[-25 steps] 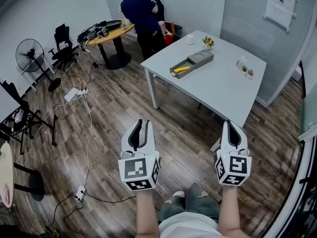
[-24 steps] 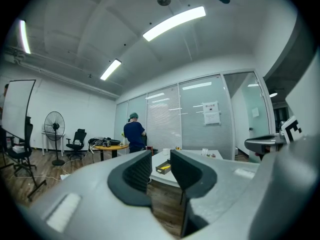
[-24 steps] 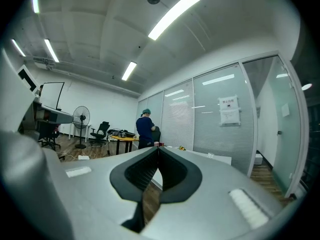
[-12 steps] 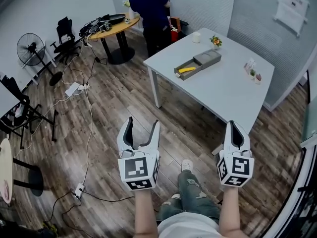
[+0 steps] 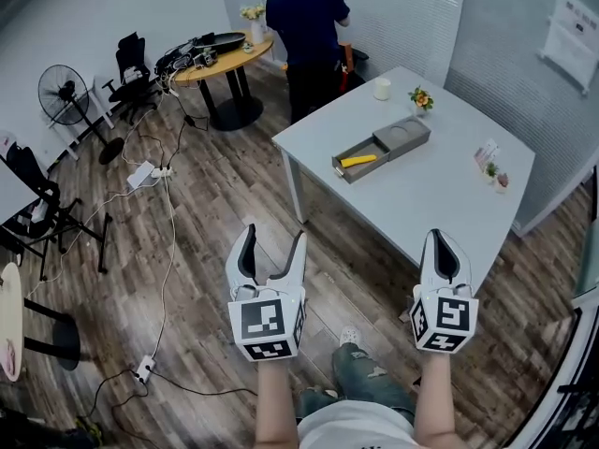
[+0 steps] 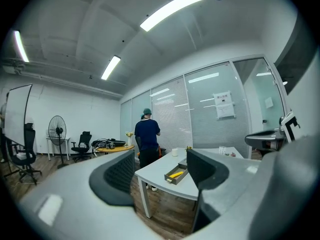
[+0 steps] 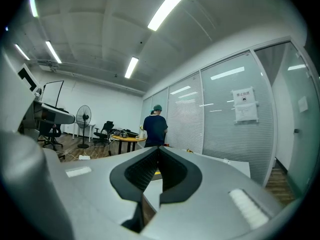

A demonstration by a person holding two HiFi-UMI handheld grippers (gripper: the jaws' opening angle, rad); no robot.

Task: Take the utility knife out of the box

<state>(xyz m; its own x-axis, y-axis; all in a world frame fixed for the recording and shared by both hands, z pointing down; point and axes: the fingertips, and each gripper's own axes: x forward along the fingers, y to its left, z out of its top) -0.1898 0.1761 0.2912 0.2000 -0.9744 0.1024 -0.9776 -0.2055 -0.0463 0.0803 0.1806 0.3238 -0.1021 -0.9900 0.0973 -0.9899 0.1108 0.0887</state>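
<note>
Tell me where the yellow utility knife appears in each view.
Head view: the utility knife lies in the open box on the white table, upper right of centre.
Left gripper view: just below centre, between the jaws of the open left claw.
Right gripper view: nearly hidden; only a yellow sliver behind the shut right claw, likely the knife.
Shared landmark: the person in the dark top beyond the table.

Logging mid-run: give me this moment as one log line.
phase: pre-grasp | left gripper: open, empty | right gripper: shut, empty | utility knife: in box on table
</note>
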